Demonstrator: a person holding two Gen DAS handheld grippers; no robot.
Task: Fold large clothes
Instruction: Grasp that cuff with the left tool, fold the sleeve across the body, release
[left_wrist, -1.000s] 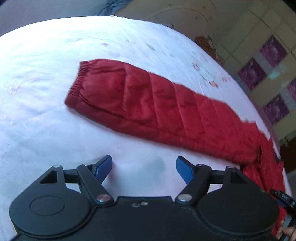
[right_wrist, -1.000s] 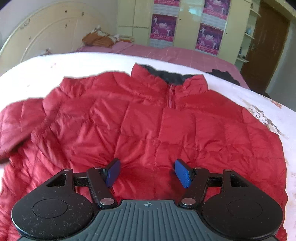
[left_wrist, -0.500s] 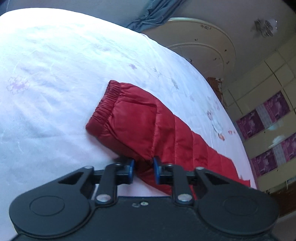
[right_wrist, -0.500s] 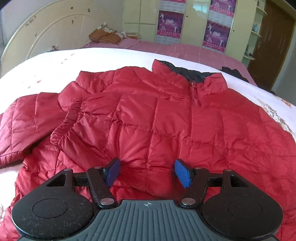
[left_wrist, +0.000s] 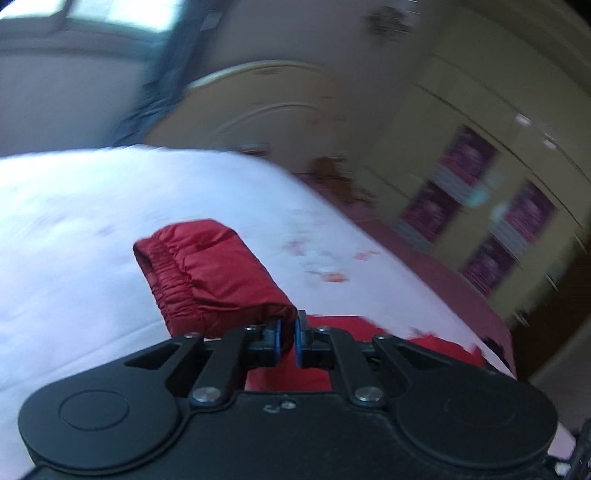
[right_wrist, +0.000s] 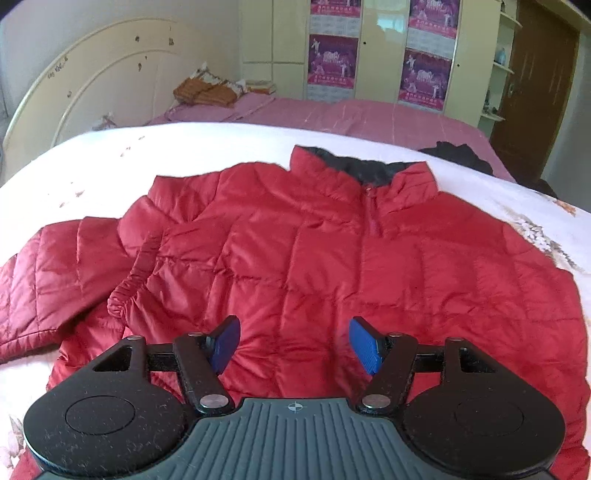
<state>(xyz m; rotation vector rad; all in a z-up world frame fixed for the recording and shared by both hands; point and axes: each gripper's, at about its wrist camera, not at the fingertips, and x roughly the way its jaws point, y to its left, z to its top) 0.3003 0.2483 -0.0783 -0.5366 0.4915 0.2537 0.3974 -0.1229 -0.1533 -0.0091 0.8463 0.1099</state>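
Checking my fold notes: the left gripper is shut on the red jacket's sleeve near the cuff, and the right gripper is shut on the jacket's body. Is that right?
Only the right half is wrong. The right gripper is open above the red jacket, gripping nothing, as the right wrist view shows. The left gripper is shut on the sleeve.

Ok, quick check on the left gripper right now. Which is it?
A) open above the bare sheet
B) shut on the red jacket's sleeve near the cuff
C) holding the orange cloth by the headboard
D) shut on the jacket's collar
B. The left gripper has its blue pads pinched together on the red sleeve, with the elastic cuff standing up just beyond them, off the white sheet.
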